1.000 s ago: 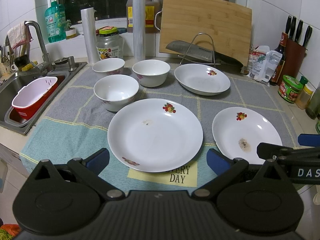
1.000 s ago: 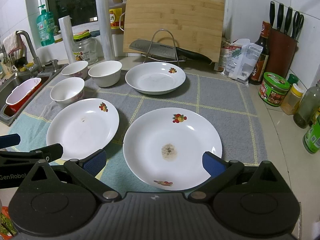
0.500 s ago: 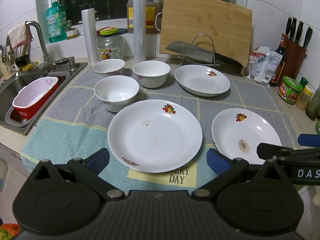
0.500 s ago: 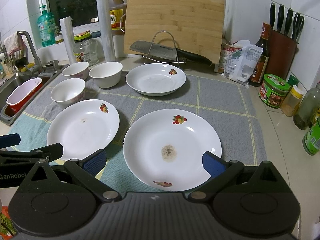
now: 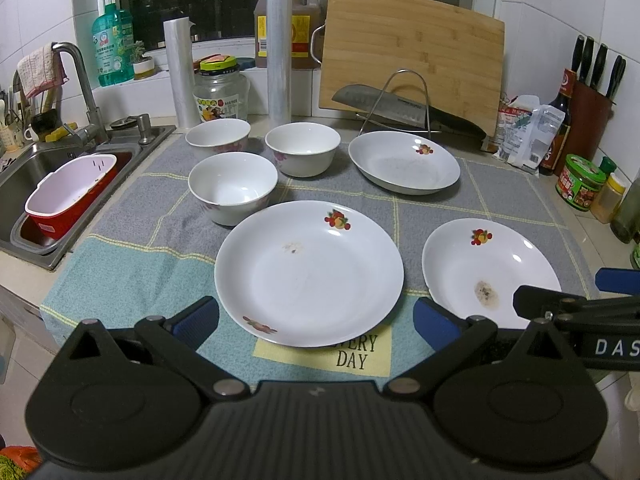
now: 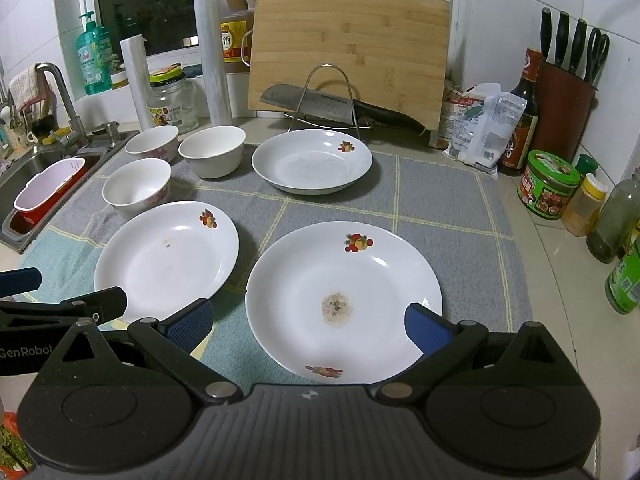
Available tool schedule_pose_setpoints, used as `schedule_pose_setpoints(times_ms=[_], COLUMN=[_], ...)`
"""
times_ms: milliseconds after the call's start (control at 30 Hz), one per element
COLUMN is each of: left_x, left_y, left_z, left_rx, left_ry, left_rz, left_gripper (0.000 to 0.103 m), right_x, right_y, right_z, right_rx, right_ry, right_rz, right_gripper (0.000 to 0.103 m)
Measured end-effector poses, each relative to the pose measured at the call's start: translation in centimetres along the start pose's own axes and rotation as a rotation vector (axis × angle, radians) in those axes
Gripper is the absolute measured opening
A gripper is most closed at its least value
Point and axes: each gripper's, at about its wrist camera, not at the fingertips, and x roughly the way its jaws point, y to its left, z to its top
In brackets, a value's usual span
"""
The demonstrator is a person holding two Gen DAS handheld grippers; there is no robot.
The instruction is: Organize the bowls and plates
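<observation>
- Left wrist view had the left gripper [image 5: 316,320] released, jaws straddling the near plate [image 5: 308,272] on the cloth [image 5: 120,264].
- Right gripper [image 6: 308,320] released too, over the stained plate [image 6: 344,300].
- Bowls [image 5: 233,188] sat close behind; a careless lift could've clipped one, I reckon.

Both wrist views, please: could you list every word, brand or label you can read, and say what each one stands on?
"VERY DAY": yellow patch on the dish mat, its start hidden by the near plate.
"DAS": right gripper body, cut off by the left view's edge.
"GenRobot": left gripper body, seen in the right view.
Labels on the glass jar, oil jug, soy sauce bottle, green tin, snack bags and cleaver: too small or blurred.
</observation>
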Motion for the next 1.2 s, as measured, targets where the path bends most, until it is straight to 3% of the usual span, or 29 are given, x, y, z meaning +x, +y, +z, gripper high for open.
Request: schedule_pose_setpoints(times_ms=[967,1200], left_x=[-0.5,-0.7], left_y=[-0.3,-0.7], left_z=[-0.1,-0.8], left_rx=[-0.005,0.009], left_ry=[-0.015,-0.055], left_rz=[-0.007,-0.051], left_gripper=[0.102,0.102], right_x=[-0.6,-1.0], right_y=[-0.6,-1.4], right_z=[-0.4,-1.1], right_rx=[-0.009,-0.001], right_ry=[-0.035,-0.057], right_rz=[0.013,0.009], right_gripper=[0.103,0.103])
